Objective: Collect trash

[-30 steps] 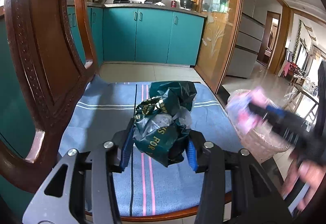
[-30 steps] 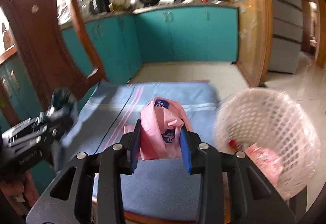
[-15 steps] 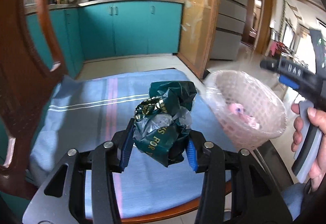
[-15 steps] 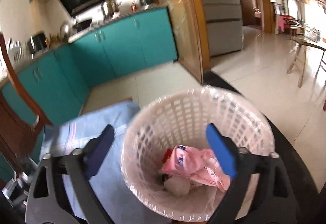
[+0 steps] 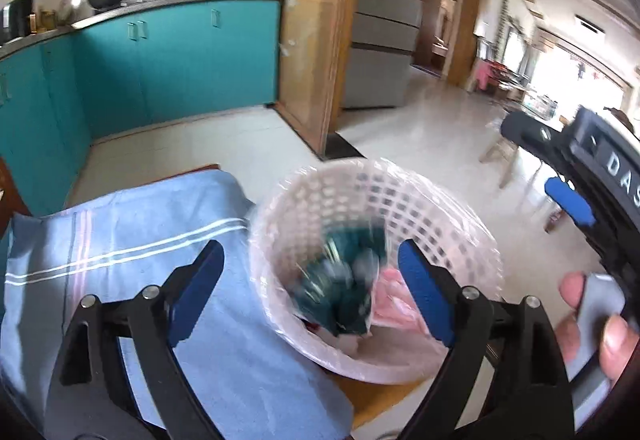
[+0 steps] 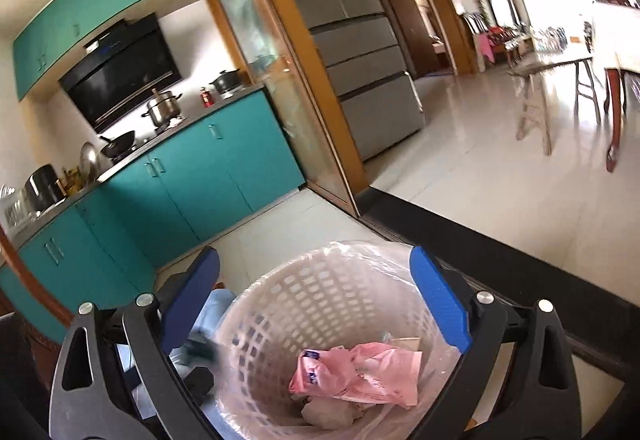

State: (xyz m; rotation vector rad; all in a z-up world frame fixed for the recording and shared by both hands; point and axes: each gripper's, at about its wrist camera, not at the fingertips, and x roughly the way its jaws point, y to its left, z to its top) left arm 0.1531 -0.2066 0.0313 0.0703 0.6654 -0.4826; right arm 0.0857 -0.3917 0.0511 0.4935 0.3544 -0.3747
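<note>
A kitchen with teal cabinets runs along the far wall, pots standing on the worktop above them, and a grey refrigerator beside a wood-framed glass door. In the foreground a blue striped cloth covers a chair seat. A white lattice wastebasket lined with a clear bag stands just beside the seat's edge.

Left claw: its jaws have just been opening and now stand spread wide, one blue pad over the cloth, the other over the basket's near side. Nothing is between the pads. The dark green crumpled bag appears blurred within the basket mouth, beside a pink bag; whether it has settled cannot be told.

Right claw: its jaws have just been opening and stand spread wide over the basket, empty. In the right wrist view the pink bag lies at the basket bottom on paler scraps. A dark green smear shows near the basket's left wall, too blurred to place.

In the left wrist view the right claw's body is at the right edge, with a hand on its grey trigger.
</note>
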